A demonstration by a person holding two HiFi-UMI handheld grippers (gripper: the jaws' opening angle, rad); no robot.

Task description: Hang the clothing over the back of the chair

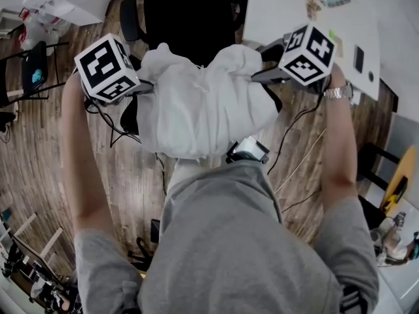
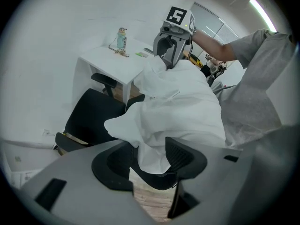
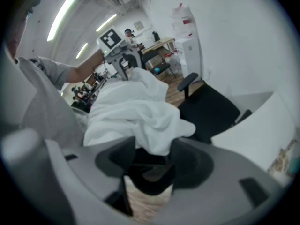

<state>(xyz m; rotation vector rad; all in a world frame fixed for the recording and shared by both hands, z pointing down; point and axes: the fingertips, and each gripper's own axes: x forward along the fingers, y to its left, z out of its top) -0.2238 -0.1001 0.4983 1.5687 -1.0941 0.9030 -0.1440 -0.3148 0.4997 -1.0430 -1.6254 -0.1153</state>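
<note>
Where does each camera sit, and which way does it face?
Head view: on the person's head, looking down at white cloth garment and black office chair; torso, forearms, left claw, right claw show.
Left gripper view: rides the left claw, jaws opening with cloth between, facing the right claw and arm.
Right gripper view: rides the right claw, facing the left claw and arm.
Shared: all see garment and chair.

White desk (image 1: 281, 12), small bottle (image 2: 122, 37) standing on it, wood-plank floor (image 1: 39, 156) below.
</note>
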